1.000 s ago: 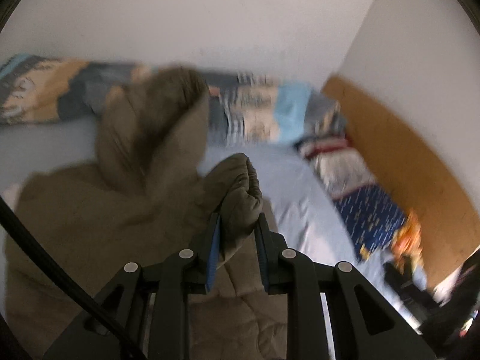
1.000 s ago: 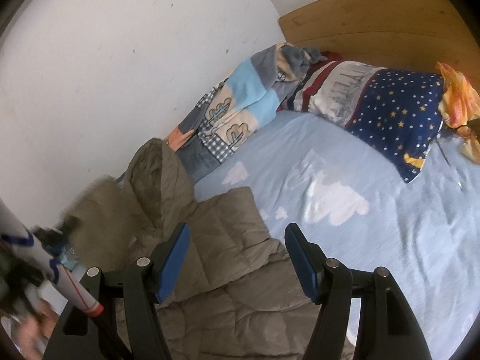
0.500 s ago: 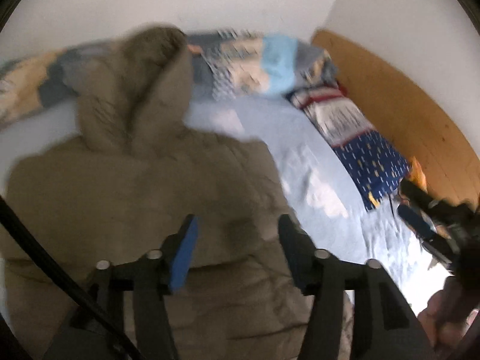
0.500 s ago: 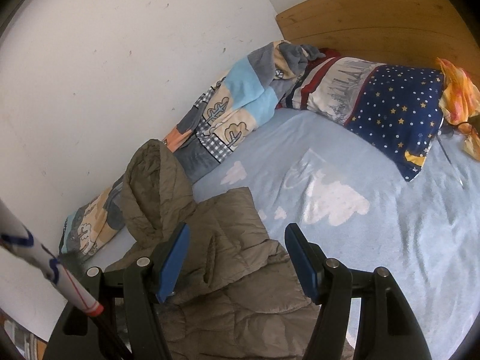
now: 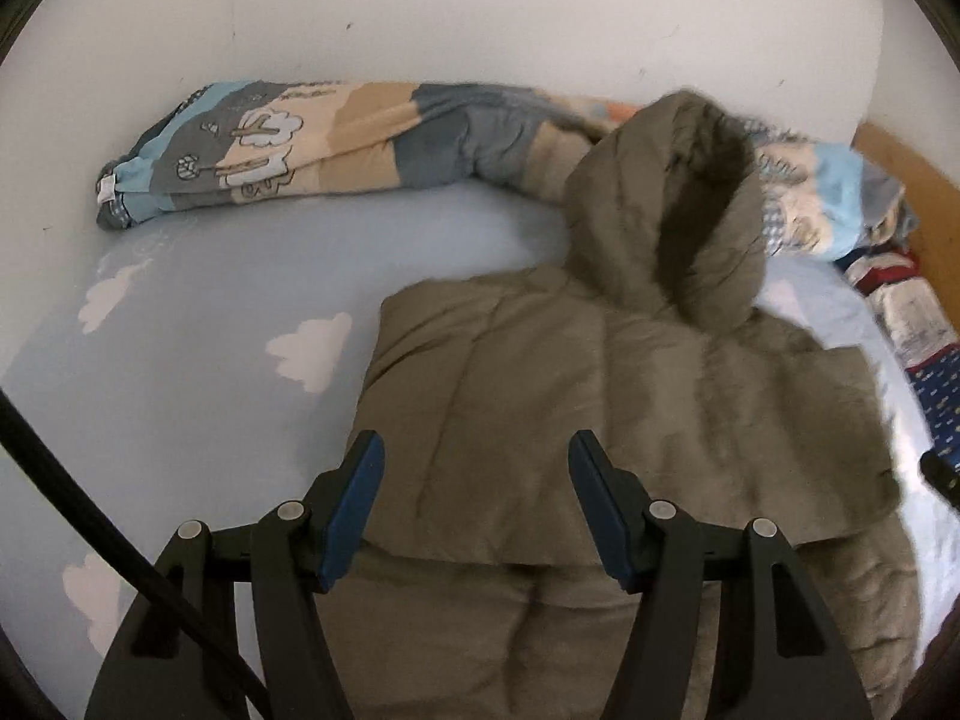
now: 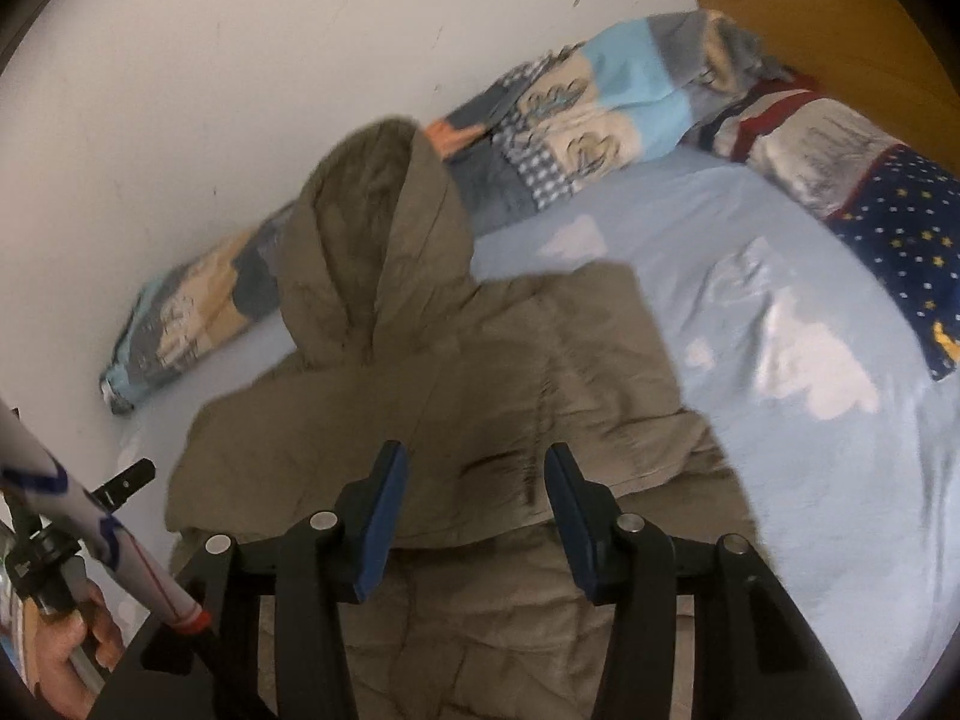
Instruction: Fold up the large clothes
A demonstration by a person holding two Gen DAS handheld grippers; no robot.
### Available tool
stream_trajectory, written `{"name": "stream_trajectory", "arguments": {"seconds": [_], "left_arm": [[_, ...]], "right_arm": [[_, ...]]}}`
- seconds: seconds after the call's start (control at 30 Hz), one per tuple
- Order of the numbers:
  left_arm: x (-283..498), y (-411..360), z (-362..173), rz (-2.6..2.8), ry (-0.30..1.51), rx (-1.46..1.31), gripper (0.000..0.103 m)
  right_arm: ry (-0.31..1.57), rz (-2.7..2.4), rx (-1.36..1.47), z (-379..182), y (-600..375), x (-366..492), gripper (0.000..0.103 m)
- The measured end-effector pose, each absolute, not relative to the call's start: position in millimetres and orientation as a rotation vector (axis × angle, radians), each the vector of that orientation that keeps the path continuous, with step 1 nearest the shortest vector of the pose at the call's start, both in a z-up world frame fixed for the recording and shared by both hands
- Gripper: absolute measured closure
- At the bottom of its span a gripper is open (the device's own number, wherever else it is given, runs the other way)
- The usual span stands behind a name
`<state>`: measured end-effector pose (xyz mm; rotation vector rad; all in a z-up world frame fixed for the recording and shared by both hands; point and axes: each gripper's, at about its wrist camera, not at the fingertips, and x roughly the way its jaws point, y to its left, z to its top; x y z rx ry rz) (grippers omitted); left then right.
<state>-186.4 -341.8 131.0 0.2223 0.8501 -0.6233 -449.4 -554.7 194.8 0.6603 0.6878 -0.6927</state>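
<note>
The olive hooded jacket [image 5: 630, 396] lies mid-bed, sleeves folded in, hood against the patchwork quilt [image 5: 336, 138] along the wall. Bare blue sheet [image 5: 198, 360] spreads beside both edges. The left gripper [image 5: 474, 498] hovers open, empty; the right gripper [image 6: 474, 510] is closing above the fabric, nothing pinched.

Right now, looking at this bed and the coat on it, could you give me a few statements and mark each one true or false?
1. The olive hooded jacket lies on the light blue sheet with white clouds. True.
2. The left gripper is clamped on the jacket. False: its jaws stand apart, nothing pinched between them.
3. The hood points toward the wall. True.
4. The patchwork blanket covers the jacket. False: it lies rolled along the wall behind it.
5. The star-patterned pillow sits on the jacket. False: it lies apart, near the wooden headboard.
</note>
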Motion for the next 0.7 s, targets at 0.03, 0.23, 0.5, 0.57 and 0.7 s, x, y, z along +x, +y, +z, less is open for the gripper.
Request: {"name": "stream_trajectory", "arguments": {"seconds": [0.03, 0.23, 0.5, 0.57, 0.7], "left_arm": [[-182.1, -345.2, 122.0, -0.633, 0.868, 0.239, 0.040], [-161.3, -351.3, 71.7, -0.618, 0.987, 0.260, 0.032], [-157.1, -344.6, 65.7, -0.604, 1.046, 0.206, 0.025], [-164.8, -340.0, 81.1, -0.613, 1.033, 0.183, 0.025], [-187.9, -320.7, 126.9, -0.642, 0.968, 0.122, 0.025]], "right_arm": [[0.703, -0.697, 0.645, 189.7, -555.2, -442.5, 0.051], [0.851, -0.735, 0.602, 148.8, -568.6, -415.3, 0.051], [0.965, -0.709, 0.691, 106.0, -583.7, -408.9, 0.050], [0.962, -0.711, 0.691, 110.6, -583.5, -411.5, 0.050], [0.898, -0.679, 0.707, 145.2, -573.9, -426.1, 0.048]]}}
